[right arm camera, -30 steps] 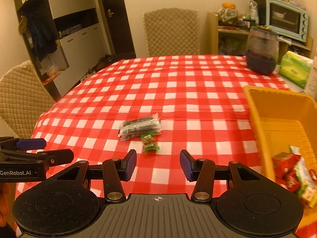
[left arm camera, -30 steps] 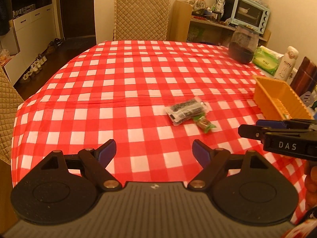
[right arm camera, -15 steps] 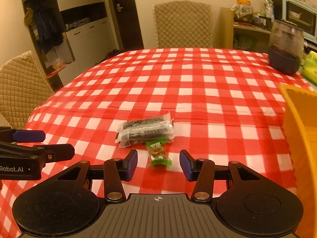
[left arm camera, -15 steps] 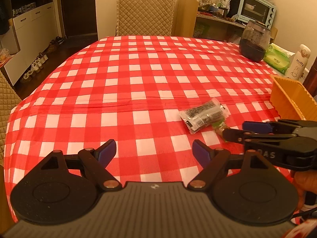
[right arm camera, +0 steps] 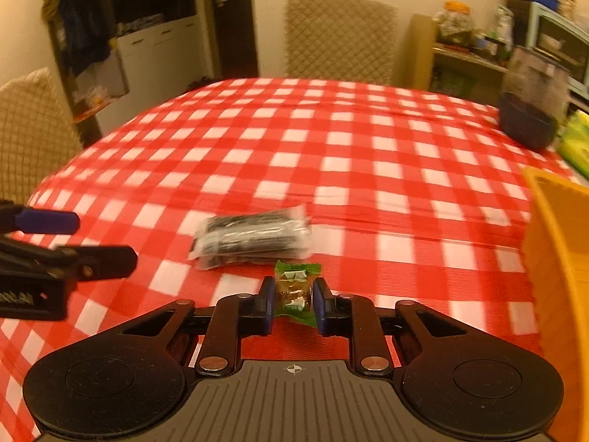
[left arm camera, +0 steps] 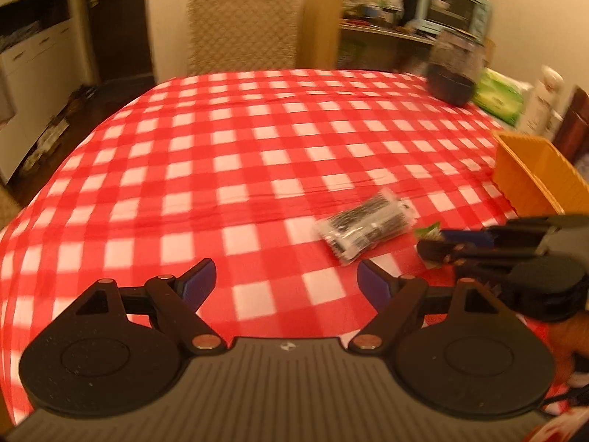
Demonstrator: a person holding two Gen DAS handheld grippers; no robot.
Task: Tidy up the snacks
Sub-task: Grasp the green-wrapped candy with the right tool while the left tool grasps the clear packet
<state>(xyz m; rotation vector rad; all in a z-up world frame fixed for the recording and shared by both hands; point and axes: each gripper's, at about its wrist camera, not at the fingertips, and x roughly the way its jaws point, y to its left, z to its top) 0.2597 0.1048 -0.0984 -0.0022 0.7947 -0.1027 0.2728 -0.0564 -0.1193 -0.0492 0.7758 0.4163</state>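
My right claw point(right arm camera: 293, 299) has just been closing, and its two blue pads now press on either side of the small green-wrapped candy point(right arm camera: 294, 291), which sits low on the counter point(right arm camera: 331, 154) between them. So I've got the candy pinched, right down at the red-and-white checked cloth. From the left wrist view I see that same right claw point(left arm camera: 429, 246) coming in from the right, a corner of the green wrapper point(left arm camera: 429, 229) poking out beyond its tips.

Just beyond the candy, nearly touching it, lies the clear packet of dark snacks point(right arm camera: 254, 237), flat on the cloth with its long side across my view. From the left side the packet point(left arm camera: 368, 226) lies ahead and to the right of my other tool.

My left claw point(left arm camera: 285, 281) stands wide open, nothing between its pads, hovering over bare checked cloth. In the right wrist view it point(right arm camera: 105, 239) shows at the left edge, short of the packet.

Off to the right stands the orange basket point(right arm camera: 552, 243), well apart from the candy; I see only its near wall here. The left view shows the basket point(left arm camera: 530, 173) near the counter's right edge. Further back on that side sit a dark jar point(right arm camera: 530, 110) and a green pack of tissues point(left arm camera: 500, 97). A quilted chair point(right arm camera: 338, 37) stands at the far end.
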